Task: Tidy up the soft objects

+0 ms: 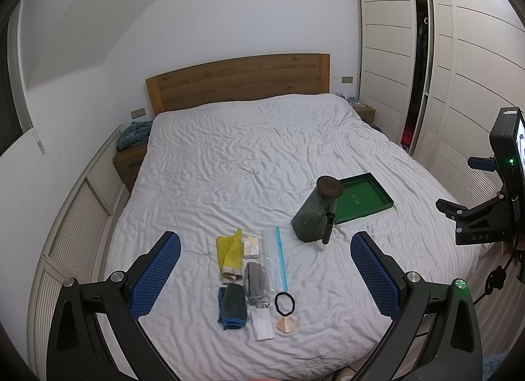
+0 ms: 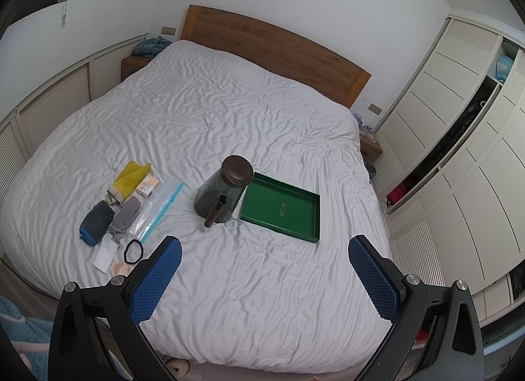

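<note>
Both grippers were held above the foot of the bed (image 1: pixel 236 158), aimed down at the spread. Left gripper (image 1: pixel 265 269): jaws wide apart, nothing between them. Right gripper (image 2: pixel 265 269): likewise spread and empty. Neither touched anything; judged to be a survey pose ahead of a first pick.

The soft items lay in a tight cluster near the foot edge, directly in front of the left gripper: yellow cloth (image 1: pixel 229 251), dark cloth (image 1: pixel 233 305) with a blue edge, grey pouch (image 1: pixel 256 279), hair tie (image 1: pixel 284 302). Mixed in with them: small box (image 1: pixel 252 247) just beside the yellow cloth, clear zip bag (image 1: pixel 275 258) with a blue seal, white card (image 1: pixel 261 325), and a pale pad (image 1: pixel 286 324) touching the hair tie. Laid flat in rows, presumably so each could be taken singly.

Right of the cluster, well apart: jar (image 2: pixel 224 192), dark lid on, handle toward the camera, touching the near corner of the green tray (image 2: pixel 282 209). Tray was empty, probably the destination, and sat nearer the right gripper.

Obstacles: the jar stood between cluster and tray, so a straight carry would risk clipping it. Items crowded; the card tucked under the pouch cord may drag along. Spread was wrinkled and soft.
</note>
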{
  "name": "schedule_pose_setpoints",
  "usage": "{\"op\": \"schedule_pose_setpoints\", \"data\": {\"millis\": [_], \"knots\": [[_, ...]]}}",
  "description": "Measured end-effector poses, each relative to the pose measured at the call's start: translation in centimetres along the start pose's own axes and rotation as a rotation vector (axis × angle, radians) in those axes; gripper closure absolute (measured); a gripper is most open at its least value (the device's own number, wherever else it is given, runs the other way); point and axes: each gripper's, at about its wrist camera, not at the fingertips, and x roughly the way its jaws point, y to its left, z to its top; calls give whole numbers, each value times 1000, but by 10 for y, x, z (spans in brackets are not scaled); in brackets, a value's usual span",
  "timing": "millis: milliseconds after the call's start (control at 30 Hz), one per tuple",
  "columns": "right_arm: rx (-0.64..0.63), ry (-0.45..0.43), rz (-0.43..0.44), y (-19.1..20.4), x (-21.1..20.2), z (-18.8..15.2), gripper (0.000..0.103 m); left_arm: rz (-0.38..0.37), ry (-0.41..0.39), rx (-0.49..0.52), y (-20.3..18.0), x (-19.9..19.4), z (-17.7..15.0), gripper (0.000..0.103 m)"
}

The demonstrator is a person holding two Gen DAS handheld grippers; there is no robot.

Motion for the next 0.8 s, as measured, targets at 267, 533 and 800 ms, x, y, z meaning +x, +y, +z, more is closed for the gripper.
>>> {"op": "schedule_pose_setpoints", "data": {"millis": [267, 533, 800], "knots": [[0, 0, 1, 1, 2, 0, 0, 1, 2, 0, -1, -2, -4, 1], [-2, 0, 6, 3, 7, 1, 0, 3, 6, -3, -4, 6, -7, 1], [-6, 7, 19, 8, 20, 1, 0, 1, 24, -8, 7, 24, -13, 1]]}}
